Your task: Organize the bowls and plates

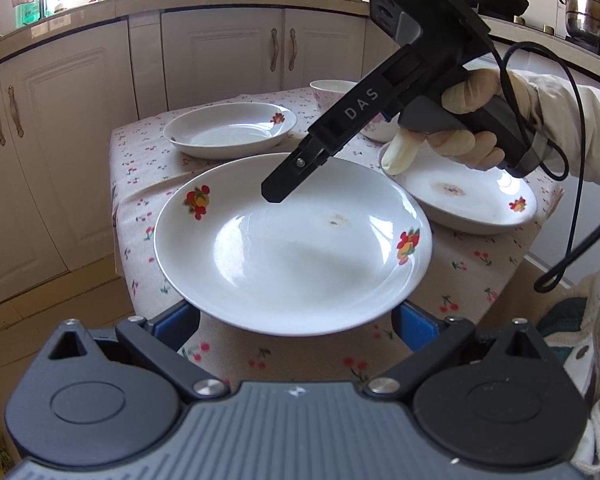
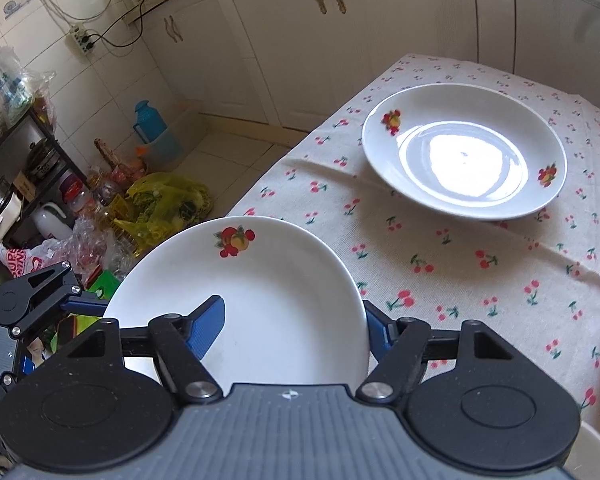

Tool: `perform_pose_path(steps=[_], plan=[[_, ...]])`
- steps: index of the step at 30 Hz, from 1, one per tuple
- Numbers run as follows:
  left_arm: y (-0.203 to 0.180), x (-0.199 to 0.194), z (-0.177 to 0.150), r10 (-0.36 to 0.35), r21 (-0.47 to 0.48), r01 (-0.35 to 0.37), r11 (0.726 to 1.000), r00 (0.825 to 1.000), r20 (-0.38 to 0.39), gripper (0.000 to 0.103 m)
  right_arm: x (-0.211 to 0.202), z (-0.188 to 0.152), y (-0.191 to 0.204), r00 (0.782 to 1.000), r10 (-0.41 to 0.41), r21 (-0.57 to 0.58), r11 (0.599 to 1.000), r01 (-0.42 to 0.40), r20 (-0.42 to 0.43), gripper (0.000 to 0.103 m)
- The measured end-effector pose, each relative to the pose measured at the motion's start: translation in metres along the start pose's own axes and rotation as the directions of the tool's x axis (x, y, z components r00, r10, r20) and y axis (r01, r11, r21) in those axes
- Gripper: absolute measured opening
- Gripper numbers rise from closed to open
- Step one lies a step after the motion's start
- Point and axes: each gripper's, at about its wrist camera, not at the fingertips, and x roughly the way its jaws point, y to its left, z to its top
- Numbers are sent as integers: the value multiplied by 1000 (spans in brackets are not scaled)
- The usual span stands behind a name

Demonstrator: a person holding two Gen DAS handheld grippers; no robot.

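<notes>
The left gripper (image 1: 296, 322) holds a white fruit-patterned plate (image 1: 292, 240) by its near rim, above the cherry-print tablecloth (image 1: 480, 280). The right gripper (image 1: 276, 192), in a gloved hand (image 1: 468, 120), hangs over it. Two more plates (image 1: 228, 128) (image 1: 464, 196) and a bowl (image 1: 332, 90) sit beyond.

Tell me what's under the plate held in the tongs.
Cherry-print tablecloth shows below the held plate, no other dish visible. The patch directly beneath, and the left tongs' fingertips, are covered.

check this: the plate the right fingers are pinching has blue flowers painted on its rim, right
Not quite. The right gripper does pinch the plate, but its rim carries a red and yellow fruit motif, not blue flowers. The right wrist view shows it.
</notes>
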Motion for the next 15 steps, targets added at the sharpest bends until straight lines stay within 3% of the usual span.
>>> perform_pose_path(steps=[15], plan=[[19,38,17,-41,47,41,998,999,6,101,7,13,-34,998,-66,67,996,65,19,77]])
